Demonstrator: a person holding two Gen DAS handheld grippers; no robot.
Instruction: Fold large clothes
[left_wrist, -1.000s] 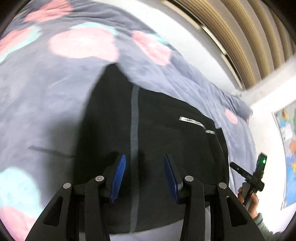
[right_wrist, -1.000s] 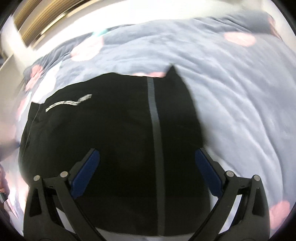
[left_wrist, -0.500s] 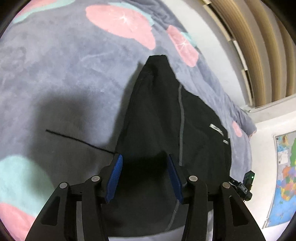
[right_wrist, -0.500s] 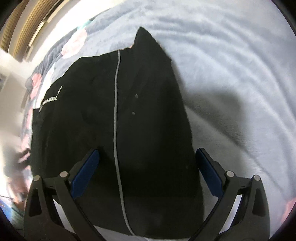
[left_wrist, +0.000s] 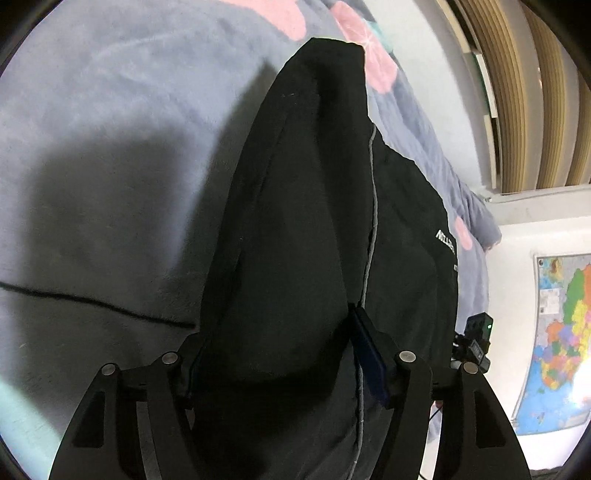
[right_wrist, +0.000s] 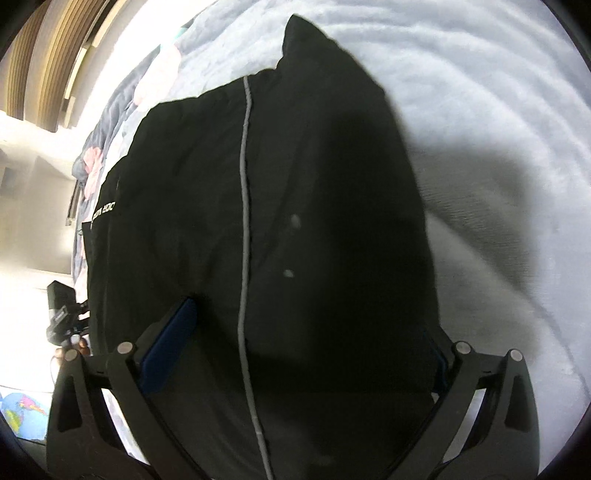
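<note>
Black cloth filling the left wrist view: folded black garment (left_wrist: 303, 229) lying on a plush grey blanket (left_wrist: 110, 155), pointing toward 12 o'clock. Left gripper (left_wrist: 280, 354) spreading wider at 6 o'clock, blue pads flanking a fabric ridge, no longer pinching it.

Right wrist view: right gripper (right_wrist: 295, 350) standing wide apart, straddling the garment's near end; contact impossible to tell. Grey piping running lengthwise.

A home bedroom is showing here: a plush grey-blue bedspread with pink and teal blotches (left_wrist: 110, 155) is covering a bed, tan pleated curtains (left_wrist: 517, 92) are hanging behind it, and a colourful wall map (left_wrist: 554, 343) is hanging alongside.
</note>
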